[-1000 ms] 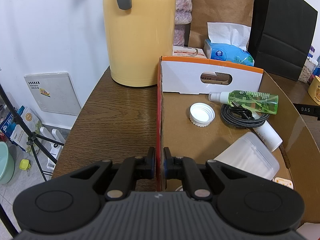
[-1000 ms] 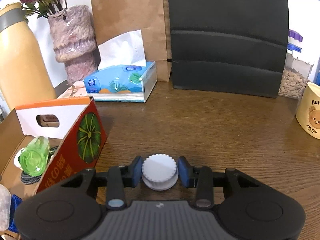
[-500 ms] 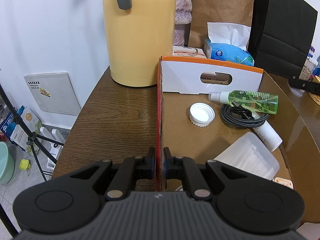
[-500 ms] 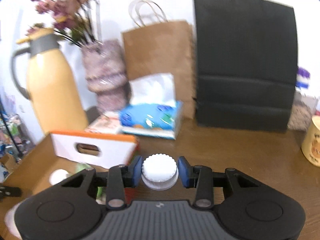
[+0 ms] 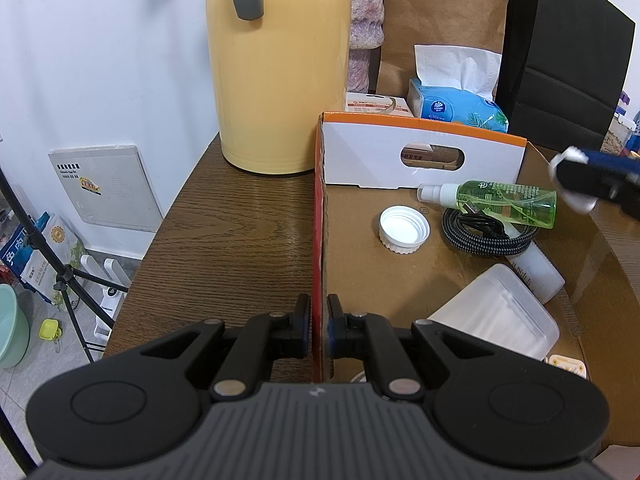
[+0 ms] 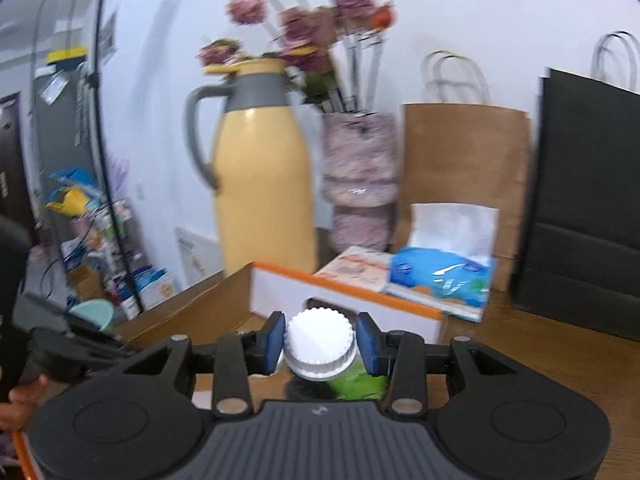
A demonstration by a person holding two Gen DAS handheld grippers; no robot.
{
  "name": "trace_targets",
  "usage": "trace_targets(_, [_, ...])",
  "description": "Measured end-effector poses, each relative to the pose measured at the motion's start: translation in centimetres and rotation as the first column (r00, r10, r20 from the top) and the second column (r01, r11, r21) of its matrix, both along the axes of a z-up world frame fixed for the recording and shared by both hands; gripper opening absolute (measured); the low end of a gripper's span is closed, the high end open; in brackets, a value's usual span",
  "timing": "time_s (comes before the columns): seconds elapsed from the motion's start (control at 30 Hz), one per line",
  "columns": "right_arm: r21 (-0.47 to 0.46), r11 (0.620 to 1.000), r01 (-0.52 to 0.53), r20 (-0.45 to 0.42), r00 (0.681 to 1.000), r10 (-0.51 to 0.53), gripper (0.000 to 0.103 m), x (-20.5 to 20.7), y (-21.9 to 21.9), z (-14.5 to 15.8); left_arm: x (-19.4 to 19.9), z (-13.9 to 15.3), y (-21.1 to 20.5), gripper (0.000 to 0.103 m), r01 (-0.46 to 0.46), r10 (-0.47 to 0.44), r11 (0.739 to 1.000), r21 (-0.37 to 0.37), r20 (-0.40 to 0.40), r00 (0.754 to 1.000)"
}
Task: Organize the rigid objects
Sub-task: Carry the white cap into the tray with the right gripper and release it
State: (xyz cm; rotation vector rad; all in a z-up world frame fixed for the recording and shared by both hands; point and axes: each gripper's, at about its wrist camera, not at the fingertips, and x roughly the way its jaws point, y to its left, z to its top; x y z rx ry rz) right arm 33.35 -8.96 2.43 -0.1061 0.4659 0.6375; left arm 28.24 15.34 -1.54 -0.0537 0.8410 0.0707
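On the table [image 5: 240,232] a cardboard box [image 5: 384,280] sits, thermos [image 5: 276,64] behind its left corner. Inside lie a cap [image 5: 404,229], a coiled cable [image 5: 486,234] to its right, and a spray bottle [image 5: 500,196] over the cable.

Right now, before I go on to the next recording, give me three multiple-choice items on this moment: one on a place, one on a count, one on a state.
1. Where does the green spray bottle lie?
A. inside the cardboard box
B. on the bare table
C. inside the brown paper bag

2. How many white ridged caps show in all?
A. one
B. two
C. four

3. What is the left gripper doing?
A. hanging open above the thermos
B. holding the cable
C. clamped on the box's side wall

Answers:
1 A, the bottle lies on the box floor beside the coiled cable.
2 B, one cap lies in the box, another cap sits in the right gripper.
3 C, its fingers pinch the red wall edge.
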Motion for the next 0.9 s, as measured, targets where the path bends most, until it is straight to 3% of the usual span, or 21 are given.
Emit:
trace_targets(0.33, [-0.067,0.995,-0.078,-0.037,0.996,0.076,0.038,-0.9,3.0,-2.0,0.0,0.0,0.0,0.009,0.0,0.0,1.0,0.0,0.0,1.0])
trace_targets(0.63, [-0.074,0.994,-0.082,-0.039,0.996,0.079,0.039,-1.1,3.2,-2.1,0.0,0.0,0.0,0.009,0.0,0.0,1.0,0.0,0.0,1.0])
trace_targets(0.67, [-0.074,0.994,-0.078,-0.036,0.996,0.076,0.042,-1.0,3.2,-2.1,0.0,0.0,0.0,0.009,0.0,0.0,1.0,0.0,0.0,1.0])
trace_targets(0.7, [-0.072,0.995,-0.073,-0.035,0.997,0.07,0.059,-1.0,3.1,-2.0,0.0,0.0,0.0,0.009,0.0,0.0,1.0,0.0,0.0,1.0])
trace_targets(0.73, [-0.068,0.996,-0.063,-0.028,0.998,0.062,0.087,-0.9,3.0,-2.0,0.0,0.0,0.0,0.009,0.0,0.0,1.0,-0.001,0.0,1.0])
trace_targets(0.77, [-0.066,0.996,-0.053,-0.017,0.999,0.052,0.1,-1.0,3.0,-1.9,0.0,0.0,0.0,0.009,0.0,0.0,1.0,0.0,0.0,1.0])
trace_targets(0.9, [-0.066,0.998,-0.013,0.008,1.0,0.013,0.103,-0.9,2.7,-1.6,0.0,0.0,0.0,0.009,0.0,0.0,1.0,0.0,0.0,1.0])
